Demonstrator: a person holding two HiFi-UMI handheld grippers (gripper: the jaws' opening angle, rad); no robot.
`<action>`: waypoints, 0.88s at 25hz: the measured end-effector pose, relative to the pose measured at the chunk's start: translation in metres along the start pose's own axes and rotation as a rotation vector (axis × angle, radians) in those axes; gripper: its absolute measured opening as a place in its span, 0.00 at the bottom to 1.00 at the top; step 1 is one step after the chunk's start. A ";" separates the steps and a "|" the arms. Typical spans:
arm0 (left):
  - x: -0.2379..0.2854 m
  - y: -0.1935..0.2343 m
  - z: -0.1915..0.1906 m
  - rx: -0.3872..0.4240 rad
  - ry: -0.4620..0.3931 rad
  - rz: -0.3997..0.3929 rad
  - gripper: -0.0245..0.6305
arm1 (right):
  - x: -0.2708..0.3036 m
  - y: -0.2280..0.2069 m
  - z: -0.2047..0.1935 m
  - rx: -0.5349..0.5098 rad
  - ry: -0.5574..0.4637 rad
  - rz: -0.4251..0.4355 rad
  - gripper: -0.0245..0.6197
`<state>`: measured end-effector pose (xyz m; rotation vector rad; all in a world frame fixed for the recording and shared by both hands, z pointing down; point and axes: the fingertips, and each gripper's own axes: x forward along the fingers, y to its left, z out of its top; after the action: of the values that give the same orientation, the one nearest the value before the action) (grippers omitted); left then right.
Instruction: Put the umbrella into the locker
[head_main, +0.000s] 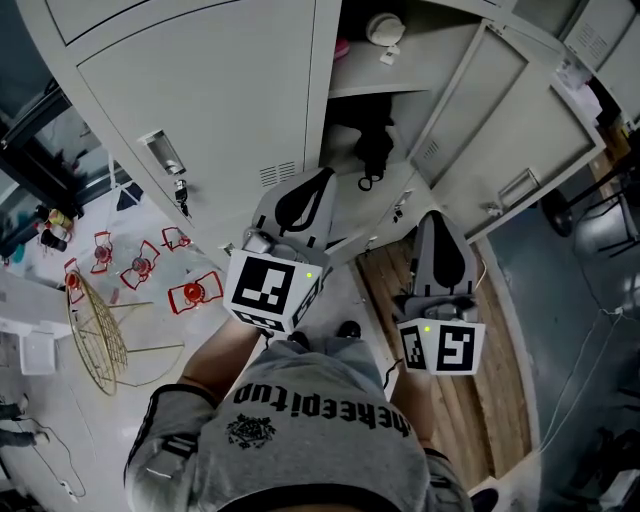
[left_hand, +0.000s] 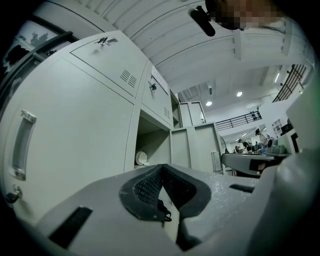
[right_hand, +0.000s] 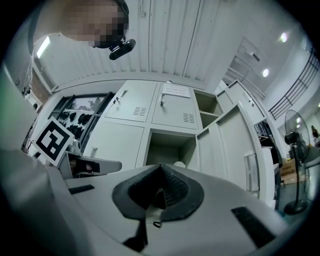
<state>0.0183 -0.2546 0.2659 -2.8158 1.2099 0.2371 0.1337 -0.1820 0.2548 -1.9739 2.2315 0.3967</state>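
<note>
Grey metal lockers (head_main: 200, 90) stand on a wooden floor (head_main: 480, 425).

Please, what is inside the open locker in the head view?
On its upper shelf sit a white round object and something pink. Below it lies the black umbrella. The dark back of that compartment cannot be seen.

In the open locker (head_main: 445, 60), a shelf (head_main: 392, 87) carries a white round thing (head_main: 385, 28). The black umbrella (head_main: 372, 140) lies in the compartment below it.
</note>
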 end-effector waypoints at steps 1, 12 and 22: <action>-0.001 0.001 0.001 -0.003 -0.002 -0.001 0.04 | -0.001 0.001 0.001 -0.006 0.000 -0.006 0.04; -0.005 0.008 0.000 0.011 -0.021 0.005 0.04 | -0.002 0.010 -0.002 -0.019 0.018 -0.023 0.04; -0.003 0.013 -0.013 -0.019 0.000 0.000 0.04 | -0.001 0.013 -0.011 -0.019 0.048 -0.026 0.04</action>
<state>0.0083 -0.2625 0.2796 -2.8323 1.2138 0.2501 0.1214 -0.1831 0.2668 -2.0412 2.2356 0.3729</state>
